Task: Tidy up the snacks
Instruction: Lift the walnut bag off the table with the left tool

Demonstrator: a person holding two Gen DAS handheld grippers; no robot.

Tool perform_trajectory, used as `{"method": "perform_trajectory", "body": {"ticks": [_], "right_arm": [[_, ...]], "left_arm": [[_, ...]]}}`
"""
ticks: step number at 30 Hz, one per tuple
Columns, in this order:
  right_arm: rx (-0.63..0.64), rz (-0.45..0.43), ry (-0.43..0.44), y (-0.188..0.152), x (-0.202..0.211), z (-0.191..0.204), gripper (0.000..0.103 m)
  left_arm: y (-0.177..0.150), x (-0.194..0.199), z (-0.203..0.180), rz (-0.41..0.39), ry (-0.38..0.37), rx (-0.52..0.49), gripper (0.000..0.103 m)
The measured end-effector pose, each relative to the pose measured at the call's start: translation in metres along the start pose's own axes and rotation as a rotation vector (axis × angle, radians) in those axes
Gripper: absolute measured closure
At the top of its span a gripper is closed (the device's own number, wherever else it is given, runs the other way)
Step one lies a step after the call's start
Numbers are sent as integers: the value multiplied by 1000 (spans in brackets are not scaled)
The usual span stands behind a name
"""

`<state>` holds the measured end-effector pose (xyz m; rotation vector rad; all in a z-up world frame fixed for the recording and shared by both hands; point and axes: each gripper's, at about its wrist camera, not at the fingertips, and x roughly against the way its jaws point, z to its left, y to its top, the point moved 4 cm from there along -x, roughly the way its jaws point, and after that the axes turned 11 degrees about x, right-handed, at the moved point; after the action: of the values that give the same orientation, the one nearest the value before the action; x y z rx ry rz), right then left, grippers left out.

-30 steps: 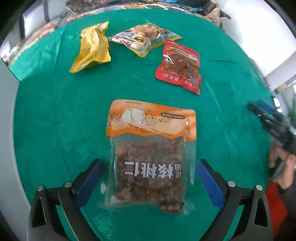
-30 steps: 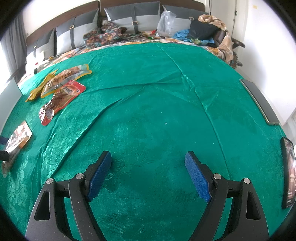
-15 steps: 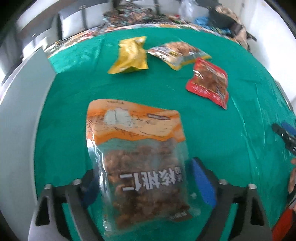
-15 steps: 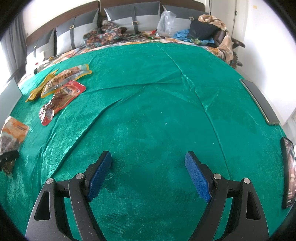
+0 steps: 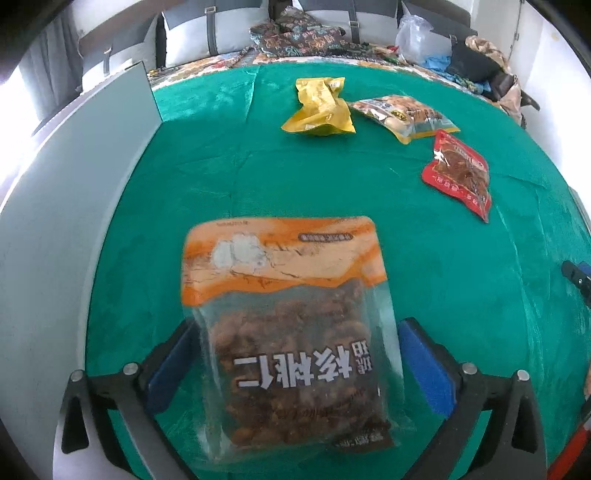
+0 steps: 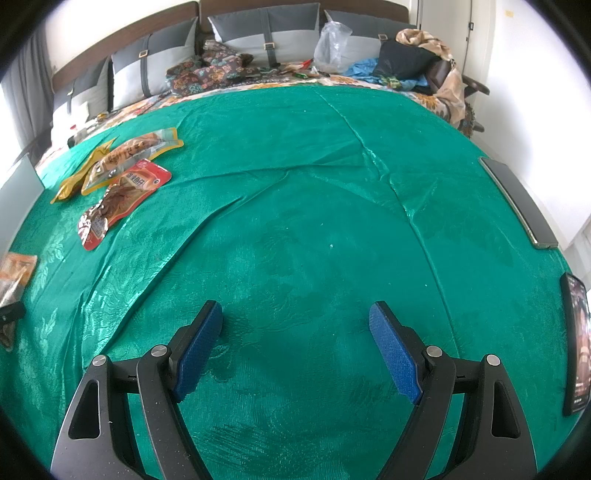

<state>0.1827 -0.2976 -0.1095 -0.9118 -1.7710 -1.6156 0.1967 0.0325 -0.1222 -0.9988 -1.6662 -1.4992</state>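
A walnut bag (image 5: 284,325) with an orange top and clear front lies on the green cloth (image 5: 461,295) between my left gripper's jaws. My left gripper (image 5: 295,325) is opening, and its blue pads (image 5: 421,362) stand just off the bag's sides. Farther back lie a yellow bag (image 5: 319,107), a clear nut packet (image 5: 404,116) and a red packet (image 5: 460,173). My right gripper (image 6: 295,306) hangs open and empty over bare cloth. From there the red packet (image 6: 122,195) and the walnut bag (image 6: 14,273) show at the far left.
A grey panel (image 5: 55,221) stands along the left side of the cloth, close to the walnut bag. Two phones (image 6: 517,201) (image 6: 574,343) lie at the cloth's right edge. Cushions (image 6: 266,33) and piled clothes (image 6: 406,59) line the back.
My left gripper closed on the walnut bag, moved it left toward the grey panel while turning, and has now spread its jaws again. The right gripper has not moved.
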Motion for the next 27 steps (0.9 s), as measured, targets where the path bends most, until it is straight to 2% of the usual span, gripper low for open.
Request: {"method": "perform_trajectory", "body": {"ticks": [6,27], "right_arm": [[0,0,0,0,0,0,18],[0,-1,1,0,1,-1,18]], "left_arm": [[2,-1,-1,-62,-19,-12,0],[0,0,1,-85,-17,-2,0]]}}
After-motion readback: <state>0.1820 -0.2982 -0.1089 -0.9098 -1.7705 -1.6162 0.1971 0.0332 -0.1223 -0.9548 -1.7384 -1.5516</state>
